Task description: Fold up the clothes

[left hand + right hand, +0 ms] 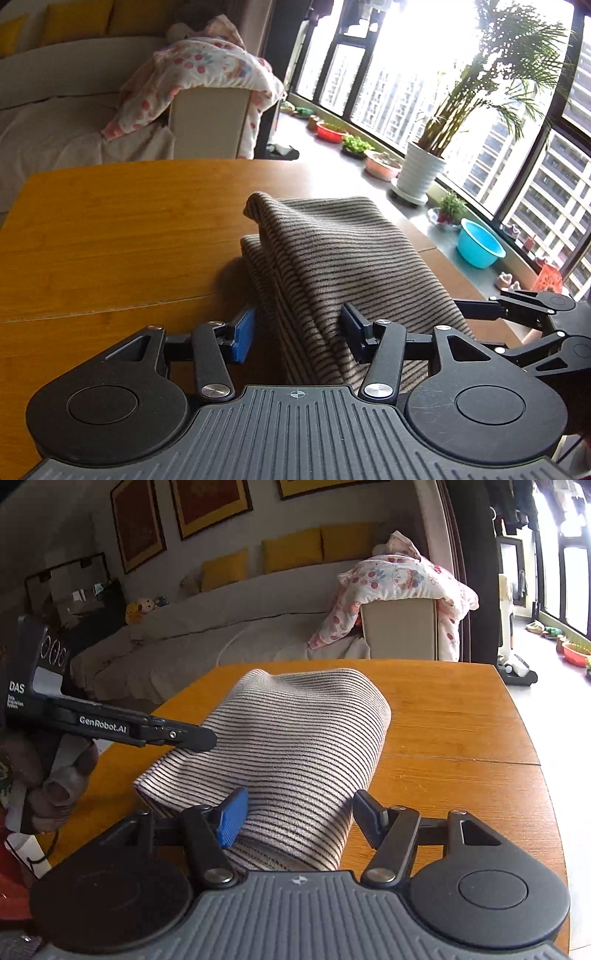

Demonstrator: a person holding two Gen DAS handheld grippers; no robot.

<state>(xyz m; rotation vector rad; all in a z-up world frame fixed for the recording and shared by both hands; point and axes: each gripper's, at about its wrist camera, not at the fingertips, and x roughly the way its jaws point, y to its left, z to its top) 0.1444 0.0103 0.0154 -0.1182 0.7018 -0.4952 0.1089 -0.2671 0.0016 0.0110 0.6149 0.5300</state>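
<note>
- The striped garment (295, 746) is lying on the wooden table (461, 716) as a thick, doubled bundle, several layers showing at its near edge and its top humped and rounded, not pressed flat.
- The left gripper (297, 334) is sitting with its fingers spread, the blue pads (243, 332) standing either side of a hanging fold of the cloth; nothing is being pinched between them, though the cloth is brushing the inner side of the right-hand finger.
- The right gripper (295, 821) is likewise standing parted at the opposite end of the bundle, the cloth lying between its fingers without being squeezed.
- In the right wrist view the left tool's finger is resting on the bundle's upper left shoulder.
- As a judgement, the scene is fitting two stages: the grippers letting go of a fold just laid over, or closing in to take the edge for a further fold. The pictures are not settling which.
- Should another fold be wanted, it is calling for both tools gripping all layers of one edge together, since the stacked layers look likely to slip apart; the raised hump is also asking for flattening.
</note>
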